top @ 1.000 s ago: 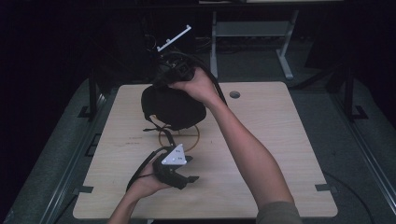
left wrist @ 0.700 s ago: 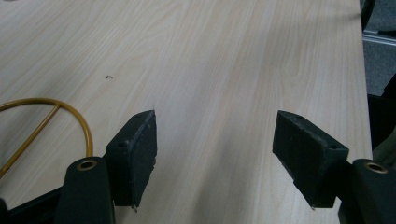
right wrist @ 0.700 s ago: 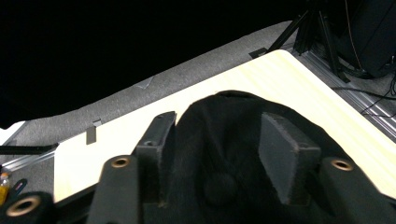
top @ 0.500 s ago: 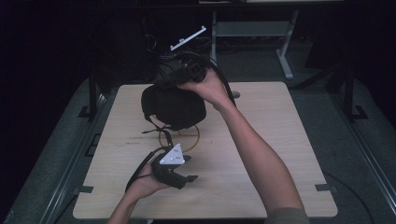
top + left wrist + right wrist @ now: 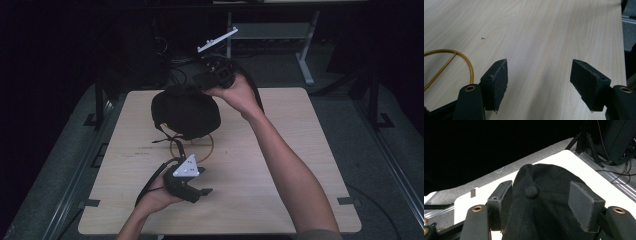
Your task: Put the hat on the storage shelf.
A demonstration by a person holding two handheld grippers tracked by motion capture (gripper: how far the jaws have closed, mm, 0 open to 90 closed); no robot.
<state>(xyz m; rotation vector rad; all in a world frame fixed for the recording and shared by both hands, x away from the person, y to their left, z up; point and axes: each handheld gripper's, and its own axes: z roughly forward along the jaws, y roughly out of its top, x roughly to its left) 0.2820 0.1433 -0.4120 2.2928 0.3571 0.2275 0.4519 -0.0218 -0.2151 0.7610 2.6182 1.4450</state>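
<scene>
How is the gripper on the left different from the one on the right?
The left gripper sits low at the near side of the table; the right gripper is held up at the far side. The left gripper's jaws have bare wood between them, while the right gripper's jaws have the black cap between them, though whether they pinch it is unclear. Both have black padded jaws standing apart.

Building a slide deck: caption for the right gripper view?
Right tongs straddling the crown of a black cap above the pale table.
</scene>
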